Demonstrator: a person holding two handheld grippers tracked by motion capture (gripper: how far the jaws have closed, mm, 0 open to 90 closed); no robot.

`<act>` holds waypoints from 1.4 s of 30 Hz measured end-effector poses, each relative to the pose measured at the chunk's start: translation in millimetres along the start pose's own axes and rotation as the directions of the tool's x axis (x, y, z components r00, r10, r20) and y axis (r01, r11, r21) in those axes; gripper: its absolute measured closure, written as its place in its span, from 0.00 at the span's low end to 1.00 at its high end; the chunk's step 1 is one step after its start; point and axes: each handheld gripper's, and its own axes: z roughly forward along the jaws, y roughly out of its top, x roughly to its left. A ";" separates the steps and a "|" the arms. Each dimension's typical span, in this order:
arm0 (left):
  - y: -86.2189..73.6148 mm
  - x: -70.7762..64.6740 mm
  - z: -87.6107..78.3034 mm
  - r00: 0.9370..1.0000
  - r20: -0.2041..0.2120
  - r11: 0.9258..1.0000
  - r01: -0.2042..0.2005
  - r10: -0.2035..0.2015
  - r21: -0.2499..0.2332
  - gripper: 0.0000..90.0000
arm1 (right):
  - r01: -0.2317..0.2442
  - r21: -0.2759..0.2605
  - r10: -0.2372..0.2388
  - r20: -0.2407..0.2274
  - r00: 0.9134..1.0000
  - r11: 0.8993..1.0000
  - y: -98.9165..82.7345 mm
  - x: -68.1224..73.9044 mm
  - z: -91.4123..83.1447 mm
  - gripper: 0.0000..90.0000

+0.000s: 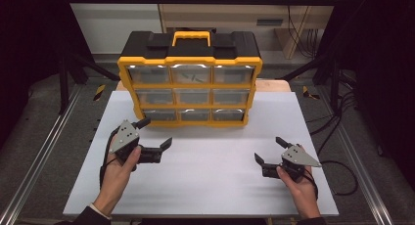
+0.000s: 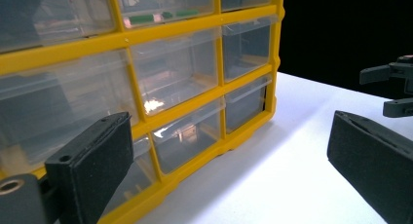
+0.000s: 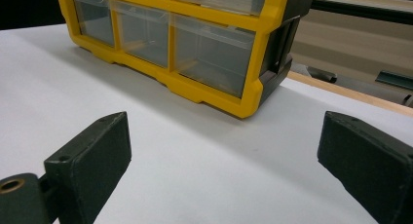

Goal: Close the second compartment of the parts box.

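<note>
A yellow-framed organizer [image 1: 190,83] with a black top, a yellow handle and nine clear drawers stands upright at the back of the white table [image 1: 205,181]. Green pieces [image 1: 188,77] lie in its top middle drawer. My left gripper [image 1: 157,132] is open and empty just in front of the organizer's lower left corner. In the left gripper view the drawers [image 2: 175,68] are close ahead, between the spread jaws of my left gripper [image 2: 226,141]. My right gripper [image 1: 268,149] is open and empty at the table's right, apart from the organizer [image 3: 214,44], which the right gripper view has ahead of my right gripper [image 3: 224,141].
Metal rails run along both sides of the table. Black cables [image 1: 337,171] trail off the right edge. A wooden strip [image 3: 350,95] shows behind the white surface. My right gripper [image 2: 392,87] appears far off in the left gripper view.
</note>
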 end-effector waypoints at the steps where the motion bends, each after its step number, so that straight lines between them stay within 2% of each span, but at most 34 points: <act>1: 0.2 0.9 -1.8 1.000 -0.002 1.000 -0.005 0.005 -0.001 0.03 | -0.001 0.000 0.001 0.000 1.000 1.000 0.0 0.0 0.0 0.06; 8: -1.5 6.3 -10.9 1.000 -0.009 1.000 -0.027 0.027 -0.001 0.03 | -0.003 0.002 0.003 0.000 1.000 1.000 -0.4 -0.1 0.3 0.06; 11: -5.8 10.1 -17.3 0.999 -0.026 0.999 -0.033 0.034 0.005 0.03 | -0.003 0.006 0.003 0.003 1.000 1.000 -0.5 -0.7 0.2 0.06; 12: -6.7 11.8 -19.5 0.998 -0.035 0.999 -0.051 0.051 -0.007 0.03 | -0.003 0.007 0.003 0.003 1.000 1.000 -0.5 -0.6 0.3 0.06; 15: -8.9 13.9 -23.6 0.998 -0.045 0.998 -0.054 0.053 -0.012 0.03 | 0.002 0.008 -0.002 -0.002 1.000 1.000 -0.6 -0.3 0.3 0.06; 19: -15.0 19.9 -29.7 0.998 -0.056 0.999 -0.040 0.040 -0.002 0.03 | 0.002 0.009 -0.002 0.000 1.000 1.000 -0.8 -0.5 0.9 0.06; 21: -20.3 23.6 -34.2 0.998 -0.067 1.000 -0.016 0.016 -0.001 0.03 | 0.001 0.008 -0.001 0.003 1.000 1.000 -0.7 -1.0 0.8 0.06; 25: -26.3 26.3 -36.3 0.997 -0.076 1.000 -0.028 0.027 -0.005 0.03 | 0.002 0.010 -0.002 0.005 1.000 1.000 -0.8 -0.9 0.8 0.06; 26: -31.8 26.8 -37.6 0.997 -0.080 1.000 -0.003 0.003 0.004 0.03 | 0.003 0.010 -0.003 0.005 1.000 1.000 -0.7 -0.9 0.8 0.06; 27: -31.8 26.8 -37.6 0.997 -0.080 1.000 -0.003 0.003 0.004 0.03 | 0.003 0.010 -0.003 0.005 1.000 1.000 -0.7 -0.9 0.8 0.06; 31: -42.2 31.2 -38.2 0.994 -0.105 1.000 0.022 -0.022 0.003 0.03 | -0.002 0.008 0.002 0.005 1.000 1.000 -0.6 -1.0 0.5 0.06; 37: -48.7 35.8 -38.2 0.989 -0.139 0.999 0.049 -0.049 -0.006 0.03 | -0.004 0.005 0.004 0.002 1.000 1.000 -0.4 -1.3 0.0 0.06; 42: -55.0 37.4 -36.2 0.987 -0.146 0.998 0.067 -0.068 -0.014 0.03 | -0.004 -0.003 0.004 0.004 1.000 1.000 0.2 -1.3 -0.6 0.06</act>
